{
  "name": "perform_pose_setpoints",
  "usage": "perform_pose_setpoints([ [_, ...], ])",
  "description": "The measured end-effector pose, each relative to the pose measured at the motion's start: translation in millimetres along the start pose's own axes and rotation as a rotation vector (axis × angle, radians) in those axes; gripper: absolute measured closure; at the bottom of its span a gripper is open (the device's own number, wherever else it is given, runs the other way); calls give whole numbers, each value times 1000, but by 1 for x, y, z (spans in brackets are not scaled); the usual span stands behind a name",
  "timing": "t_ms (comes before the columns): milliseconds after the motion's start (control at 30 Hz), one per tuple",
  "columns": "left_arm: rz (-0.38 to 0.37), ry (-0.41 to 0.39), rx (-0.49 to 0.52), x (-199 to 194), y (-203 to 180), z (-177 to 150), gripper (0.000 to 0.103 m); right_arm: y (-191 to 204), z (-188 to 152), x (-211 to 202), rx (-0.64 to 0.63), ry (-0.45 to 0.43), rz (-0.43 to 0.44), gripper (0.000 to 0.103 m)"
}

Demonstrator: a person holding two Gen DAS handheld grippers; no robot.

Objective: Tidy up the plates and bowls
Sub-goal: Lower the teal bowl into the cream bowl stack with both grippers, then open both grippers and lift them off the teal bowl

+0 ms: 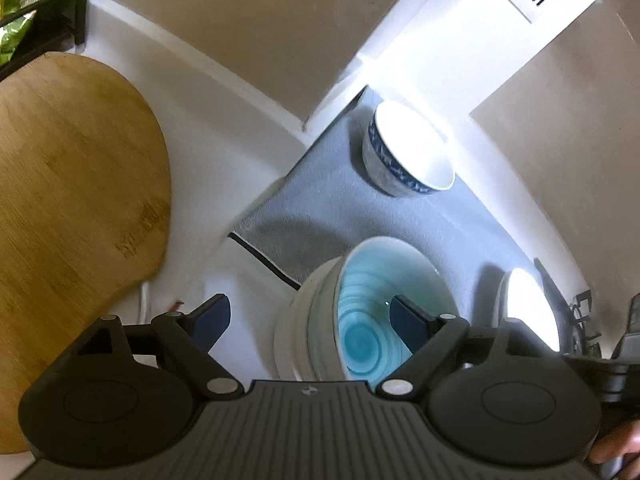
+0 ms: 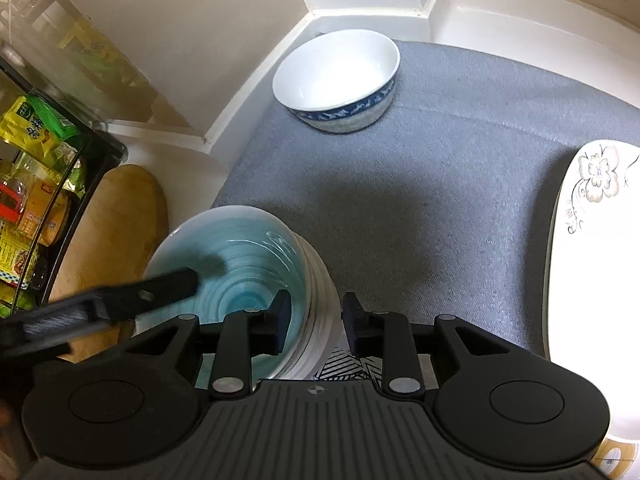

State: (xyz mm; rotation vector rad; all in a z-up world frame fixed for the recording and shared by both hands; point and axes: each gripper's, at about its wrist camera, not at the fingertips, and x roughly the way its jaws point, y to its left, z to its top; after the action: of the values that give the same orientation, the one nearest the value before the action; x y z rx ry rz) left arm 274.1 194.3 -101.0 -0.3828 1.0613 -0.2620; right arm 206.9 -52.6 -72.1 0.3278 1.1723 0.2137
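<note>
grey mat point(image 2: 440, 200) under our bowls; left claw point(image 1: 308, 322) wide, right claw point(image 2: 316, 320) narrow astride the teal bowl's point(image 2: 240, 264) wall, not pressing; cutting board point(image 1: 72, 184) beside.

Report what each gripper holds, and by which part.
The left gripper holds nothing, jaws wide. The right gripper straddles the near rim of the teal bowl stack; whether its pads press cannot be told.
</note>
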Motion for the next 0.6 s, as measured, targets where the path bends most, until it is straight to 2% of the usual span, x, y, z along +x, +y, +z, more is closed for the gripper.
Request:
perform_pose_setpoints([
  [100, 10, -2, 5, -1, 8, 4, 13, 1, -1, 2, 2, 6, -1, 73],
  [200, 32, 33, -23, 12, 23, 3, 13, 2, 0, 4, 1, 6, -5, 72],
  [300, 16, 46, -53, 23, 35, -1, 7, 4, 0, 4, -1, 3, -8, 72],
  [500, 61, 16, 8, 34, 30, -1, 3, 4, 1, 6, -4, 6, -13, 72],
  [600, 23, 28, -39, 26, 31, 4, 4, 4, 4, 3, 6, -3, 6, 71],
])
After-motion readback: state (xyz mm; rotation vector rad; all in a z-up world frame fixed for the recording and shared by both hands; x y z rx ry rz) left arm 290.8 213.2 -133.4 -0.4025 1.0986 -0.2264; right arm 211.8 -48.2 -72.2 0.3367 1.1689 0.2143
